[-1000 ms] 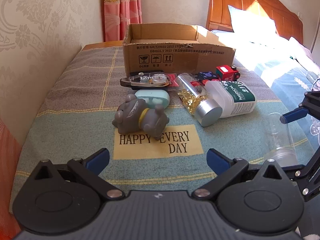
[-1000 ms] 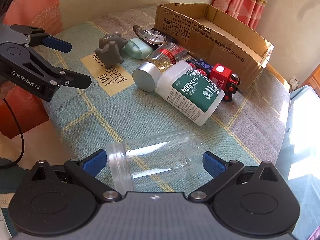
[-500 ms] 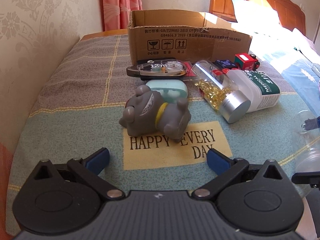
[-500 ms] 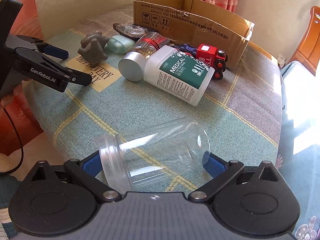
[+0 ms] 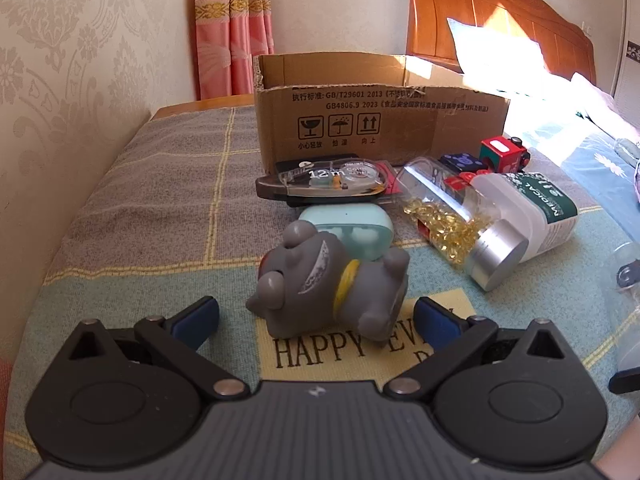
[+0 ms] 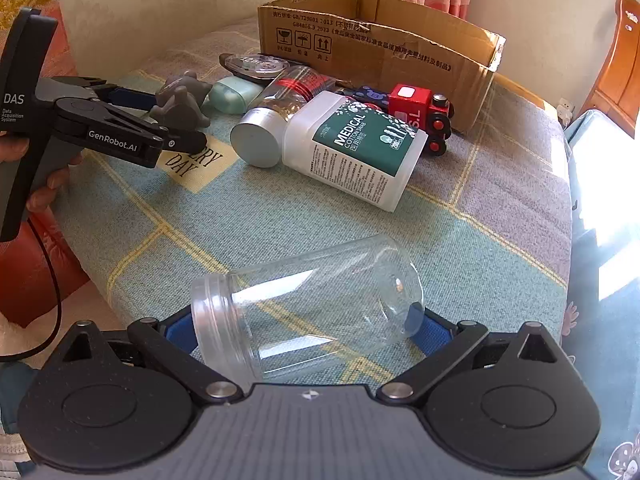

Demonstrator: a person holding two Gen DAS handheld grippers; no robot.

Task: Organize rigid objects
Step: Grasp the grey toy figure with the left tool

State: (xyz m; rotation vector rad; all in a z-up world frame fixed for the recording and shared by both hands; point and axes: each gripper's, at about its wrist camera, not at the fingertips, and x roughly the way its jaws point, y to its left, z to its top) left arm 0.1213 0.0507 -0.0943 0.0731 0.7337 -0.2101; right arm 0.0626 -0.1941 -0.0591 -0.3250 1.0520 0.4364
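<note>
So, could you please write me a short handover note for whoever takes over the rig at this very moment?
Left gripper: open, fingers either side of the grey toy figure, not closed on it.
Right gripper: fingers around the clear empty jar, which lies on its side; a firm grip cannot be confirmed.
On the cloth in front of the cardboard box: correction tape, mint case, capsule bottle, cotton swab tub, red toy train.
Done: nothing can be seen in the box.
Left: grasp the toy and the jar and put them and the rest in order, presumably in the box.
</note>
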